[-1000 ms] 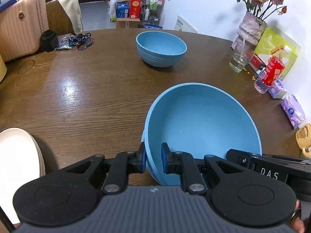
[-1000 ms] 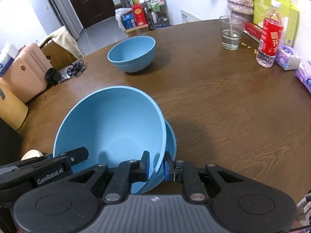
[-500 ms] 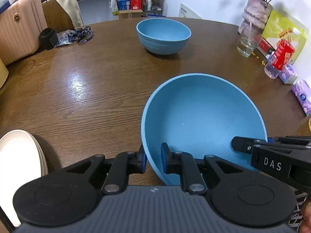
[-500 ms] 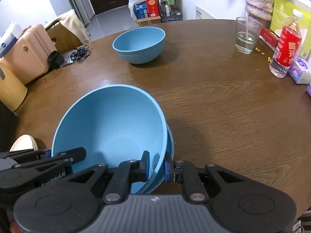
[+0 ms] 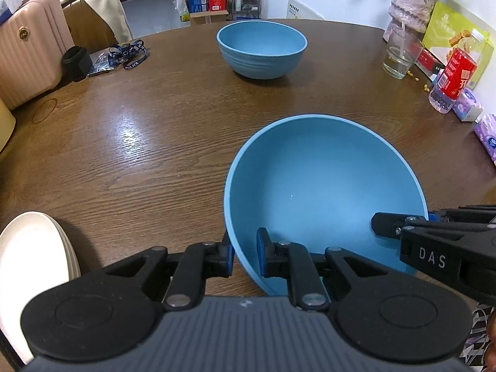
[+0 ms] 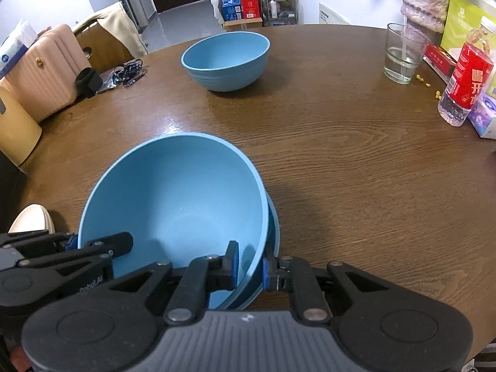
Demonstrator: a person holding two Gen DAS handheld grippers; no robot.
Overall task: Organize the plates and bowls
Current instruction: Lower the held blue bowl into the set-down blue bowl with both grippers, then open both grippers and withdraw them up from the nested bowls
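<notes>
- Low in the frame's centre, our blue bowl has tipped nearer level and now nests in a 2nd bowl beneath, so stacking seems nearly done.
- Our left gripper and right gripper stay clamped on opposite rims, angled steeply down.
- Further up, 1 more bowl waits; cream plates sit lower left.
</notes>
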